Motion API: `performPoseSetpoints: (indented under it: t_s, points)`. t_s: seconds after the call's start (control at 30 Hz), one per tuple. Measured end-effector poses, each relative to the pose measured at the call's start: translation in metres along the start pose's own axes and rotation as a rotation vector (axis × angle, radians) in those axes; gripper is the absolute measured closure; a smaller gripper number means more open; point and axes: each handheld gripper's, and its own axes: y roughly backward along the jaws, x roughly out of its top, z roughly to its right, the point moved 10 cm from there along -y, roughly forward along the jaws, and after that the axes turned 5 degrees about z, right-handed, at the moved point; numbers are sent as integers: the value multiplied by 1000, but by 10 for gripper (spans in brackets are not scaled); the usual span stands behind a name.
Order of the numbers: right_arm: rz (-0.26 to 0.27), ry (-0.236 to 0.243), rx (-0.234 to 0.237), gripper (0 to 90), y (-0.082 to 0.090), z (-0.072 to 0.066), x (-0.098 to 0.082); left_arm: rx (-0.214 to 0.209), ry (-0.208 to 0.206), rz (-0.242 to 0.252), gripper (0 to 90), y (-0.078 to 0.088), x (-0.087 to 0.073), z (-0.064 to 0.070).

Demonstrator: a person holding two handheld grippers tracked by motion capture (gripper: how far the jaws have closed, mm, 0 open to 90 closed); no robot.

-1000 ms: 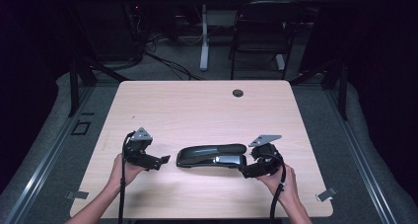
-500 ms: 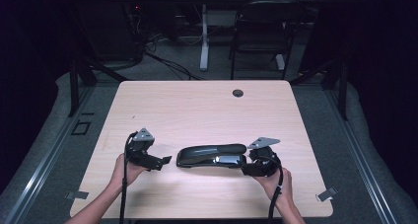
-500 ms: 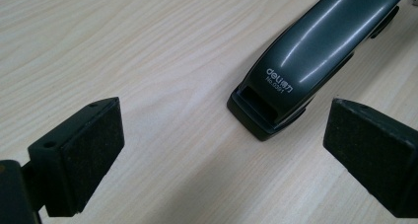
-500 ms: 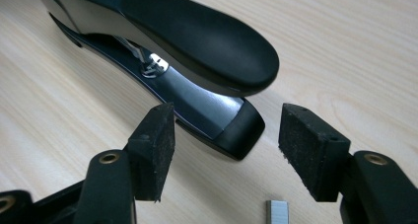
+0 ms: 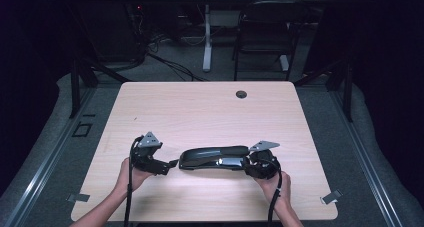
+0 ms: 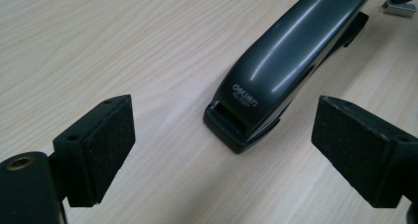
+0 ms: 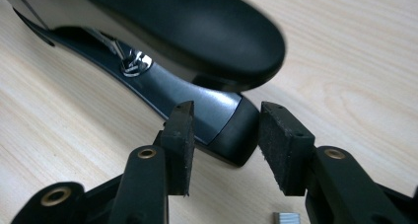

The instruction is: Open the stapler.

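Black stapler [image 5: 215, 157] lies lengthwise on the near half of the wooden table [image 5: 210, 112], between both hands. Right gripper [image 7: 224, 145] has its pads narrowly parted around the stapler's base end, apparently not squeezing yet; contact is hard to call. Left gripper [image 6: 222, 150] is spread wide, just short of the other end (embossed logo unreadable). To brace well: close right squarely on the base, not the lever. A staple strip [image 7: 287, 218] is cut off by the frame's bottom edge.
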Motion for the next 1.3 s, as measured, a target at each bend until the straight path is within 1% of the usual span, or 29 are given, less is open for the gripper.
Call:
performPoseSetpoints:
  t_s: [0.03, 0.07, 0.1, 0.13, 0.17, 0.2, 0.23, 0.27, 0.3, 0.37, 0.4, 0.43, 0.47, 0.5, 0.53, 0.57, 0.63, 0.67, 0.7, 0.73, 0.77, 0.8, 0.83, 0.93, 0.97, 1.07, 1.13, 1.17, 1.3]
  points:
    - [-7, 1, -1, 592, -1, 0, -2, 0, 0, 0, 136, 0, 0, 0]
    - [-5, -4, 0, 610, -3, -2, -3, -4, -30, 15, 153, 1, 5, 10]
    - [-5, 0, -4, 629, -4, -2, -4, -5, -39, 28, 158, 1, 7, 14]
    - [-5, 0, -4, 629, -4, -2, -4, -5, -39, 28, 181, 1, 7, 14]
    - [-4, 5, -9, 656, -5, -3, -5, -12, -54, 42, 181, 2, 10, 20]
    - [1, 16, -14, 693, -7, -3, -5, -22, -61, 44, 225, 2, 12, 24]
    - [9, 16, -19, 718, -8, -3, -4, -39, -75, 51, 239, -1, 15, 35]
    - [8, 19, -17, 735, -10, -3, -5, -49, -75, 58, 260, -2, 16, 39]
    - [9, 18, -13, 752, -11, -4, -5, -49, -75, 58, 288, -2, 16, 39]
    - [12, 24, -19, 769, -13, -4, -6, -59, -89, 57, 304, -5, 17, 46]
    - [8, 27, -21, 802, -15, -4, -8, -71, -95, 56, 348, -8, 18, 50]
    - [8, 27, -21, 802, -15, -4, -8, -71, -95, 56, 366, -8, 18, 50]
    - [2, 30, -26, 820, -15, -3, -8, -71, -99, 60, 366, -10, 19, 52]
    - [10, 29, -30, 854, -17, -3, -9, -81, -97, 60, 418, -13, 19, 55]
    - [13, 33, -28, 869, -18, -3, -10, -79, -100, 62, 443, -15, 19, 57]
    - [3, 39, -31, 880, -19, -3, -12, -88, -96, 63, 471, -16, 19, 59]
    - [8, 39, -30, 893, -21, -4, -12, -88, -102, 58, 492, -18, 19, 61]
    - [6, 54, -33, 899, -20, -3, -13, -89, -110, 56, 521, -20, 19, 63]
    - [6, 56, -36, 900, -20, -4, -13, -92, -117, 59, 542, -22, 20, 66]
    - [9, 56, -35, 900, -20, -4, -13, -89, -120, 58, 590, -26, 20, 71]
    - [32, 41, -30, 900, -22, -5, -13, -89, -120, 58, 616, -26, 20, 71]
    - [33, 44, -31, 900, -21, -4, -13, -98, -129, 56, 638, -31, 22, 78]
    - [32, 44, -33, 900, -21, -4, -14, -92, -135, 58, 659, -34, 23, 80]
    - [38, 52, -36, 900, -21, -4, -14, -99, -137, 59, 694, -39, 25, 85]
    - [46, 47, -37, 900, -21, -4, -14, -95, -136, 61, 735, -46, 26, 90]
    - [49, 40, -31, 900, -20, -4, -15, -96, -134, 52, 784, -59, 27, 99]
    - [48, 40, -30, 900, -20, -4, -15, -101, -130, 53, 813, -62, 27, 101]
    - [48, 37, -35, 900, -20, -3, -15, -95, -131, 61, 827, -68, 28, 106]
    - [52, 35, -30, 900, -21, -3, -15, -85, -119, 67, 874, -76, 29, 110]
